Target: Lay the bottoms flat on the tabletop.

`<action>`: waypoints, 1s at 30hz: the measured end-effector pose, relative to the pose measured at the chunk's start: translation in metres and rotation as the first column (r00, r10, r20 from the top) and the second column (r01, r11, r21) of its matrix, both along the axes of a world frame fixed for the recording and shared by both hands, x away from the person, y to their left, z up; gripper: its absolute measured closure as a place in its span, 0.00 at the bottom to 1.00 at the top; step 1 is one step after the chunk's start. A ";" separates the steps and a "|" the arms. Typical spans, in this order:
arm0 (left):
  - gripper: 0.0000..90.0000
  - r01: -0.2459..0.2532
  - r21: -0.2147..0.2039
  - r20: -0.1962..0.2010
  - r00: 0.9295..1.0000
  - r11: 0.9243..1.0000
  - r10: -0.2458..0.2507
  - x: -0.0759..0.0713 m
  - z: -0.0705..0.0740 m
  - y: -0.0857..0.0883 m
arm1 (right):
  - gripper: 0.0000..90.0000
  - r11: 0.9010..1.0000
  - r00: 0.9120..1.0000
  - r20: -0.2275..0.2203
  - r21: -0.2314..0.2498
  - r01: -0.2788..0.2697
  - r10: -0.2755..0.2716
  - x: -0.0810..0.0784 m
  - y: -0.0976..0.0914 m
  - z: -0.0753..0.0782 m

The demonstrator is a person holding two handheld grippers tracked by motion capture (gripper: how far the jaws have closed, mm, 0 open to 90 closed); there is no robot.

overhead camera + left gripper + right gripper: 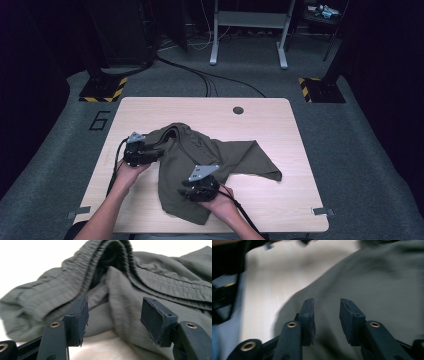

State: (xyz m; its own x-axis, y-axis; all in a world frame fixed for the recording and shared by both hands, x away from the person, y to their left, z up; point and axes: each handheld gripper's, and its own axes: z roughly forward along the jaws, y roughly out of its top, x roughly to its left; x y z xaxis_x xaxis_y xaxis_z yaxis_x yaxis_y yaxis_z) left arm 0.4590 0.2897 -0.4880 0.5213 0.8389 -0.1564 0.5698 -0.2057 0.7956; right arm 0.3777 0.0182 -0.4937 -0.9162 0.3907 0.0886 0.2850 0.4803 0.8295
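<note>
garment: olive-green trousers [210, 160], crumpled near the middle of the table [260, 115], elastic waistband [100, 257] raised at the far-left end, one leg spread to the right, another fold running toward the near edge.
waistband detail: in the left gripper view the gathered band arches up and gapes open, dark inside; cloth falls in folds beneath it.
left gripper: [113, 315] at the left side of the trousers, level with the waistband; jaws stand apart, a fold of cloth lying in the gap between them, pads not pressing on it.
right gripper: [327, 317] over the near part of the trousers, grey three-cornered plate [204, 171] on top; jaws apart with a narrow gap, nothing pinched, smooth cloth beneath them; this view is blurred.
hands: left hand [129, 172] and right hand [222, 200] come in from the near edge, each behind its gripper.
table: pale wood, round grommet hole [238, 110] near the far edge.
floor: grey carpet, black cables [200, 75] behind the table.
</note>
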 end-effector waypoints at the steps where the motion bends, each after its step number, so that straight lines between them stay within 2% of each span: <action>1: 0.41 0.014 0.004 -0.006 1.000 1.000 -0.014 -0.001 0.000 -0.003 | 0.69 1.000 1.000 0.005 0.004 0.030 -0.030 0.005 -0.004 0.001; 2: 0.41 0.016 0.010 -0.004 1.000 1.000 -0.016 -0.002 -0.001 -0.007 | 0.69 0.999 0.999 0.025 0.000 0.040 -0.040 0.012 -0.010 0.002; 4: 0.40 0.022 0.013 -0.005 1.000 1.000 -0.022 -0.003 -0.004 -0.013 | 0.68 0.995 0.995 0.019 0.005 0.099 -0.099 0.024 -0.017 0.001; 5: 0.40 0.025 0.028 -0.015 1.000 0.999 -0.025 -0.003 -0.005 -0.014 | 0.68 0.994 0.993 0.026 0.006 0.113 -0.113 0.029 -0.021 0.001; 6: 0.40 0.017 0.025 -0.014 1.000 1.000 -0.017 -0.003 -0.007 -0.016 | 0.67 0.992 0.991 0.039 -0.001 0.126 -0.126 0.035 -0.025 0.000; 10: 0.41 0.010 0.048 -0.050 0.999 0.999 -0.008 0.000 -0.017 -0.020 | 0.64 0.983 0.982 0.045 -0.030 0.183 -0.182 0.052 -0.033 -0.005; 12: 0.44 0.012 0.072 -0.066 0.998 0.997 -0.007 0.000 -0.020 -0.020 | 0.60 0.976 0.976 0.047 -0.044 0.213 -0.210 0.060 -0.037 -0.008; 13: 0.55 0.012 0.090 -0.077 0.997 0.996 -0.005 0.000 -0.022 -0.021 | 0.53 0.971 0.971 0.064 -0.052 0.233 -0.230 0.063 -0.039 -0.010; 14: 0.55 0.013 0.102 -0.081 0.997 0.995 -0.004 0.000 -0.023 -0.021 | 0.53 0.971 0.971 0.064 -0.052 0.233 -0.230 0.063 -0.039 -0.010; 15: 0.61 0.015 0.129 -0.095 0.996 0.992 -0.003 0.000 -0.024 -0.021 | 0.51 0.968 0.969 0.070 -0.064 0.243 -0.238 0.064 -0.039 -0.011; 18: 0.90 0.008 0.142 -0.101 0.995 0.990 0.007 -0.003 -0.024 -0.022 | 0.49 0.963 0.966 0.085 -0.093 0.253 -0.245 0.068 -0.044 -0.013; 19: 0.90 0.015 0.149 -0.091 0.996 0.989 -0.002 -0.004 -0.022 -0.021 | 0.49 0.963 0.966 0.085 -0.093 0.253 -0.245 0.068 -0.044 -0.013; 20: 0.95 0.016 0.143 -0.092 0.996 0.990 -0.003 -0.005 -0.019 -0.019 | 0.47 0.965 0.968 0.071 -0.091 0.247 -0.241 0.069 -0.046 -0.014; 23: 0.97 -0.027 0.079 -0.072 0.997 0.996 0.033 -0.010 -0.008 -0.014 | 0.45 0.967 0.973 0.046 -0.111 0.231 -0.227 0.072 -0.049 -0.018; 27: 0.98 0.003 0.122 -0.051 0.999 0.993 0.003 -0.021 0.006 -0.006 | 0.48 0.964 0.975 0.075 -0.149 0.220 -0.211 0.072 -0.048 -0.022; 30: 0.98 -0.003 0.094 -0.080 0.997 0.996 0.010 -0.029 0.008 0.006 | 0.54 0.961 0.974 0.075 -0.160 0.223 -0.214 0.072 -0.046 -0.024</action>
State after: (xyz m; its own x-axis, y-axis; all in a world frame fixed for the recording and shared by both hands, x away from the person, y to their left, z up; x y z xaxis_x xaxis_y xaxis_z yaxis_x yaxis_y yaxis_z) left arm 0.4301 0.2953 -0.4799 0.5047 0.8552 -0.1179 0.6326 -0.2735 0.7246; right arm 0.4496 -0.0276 -0.5179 -0.8085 0.5868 -0.0444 0.3534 0.5444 0.7607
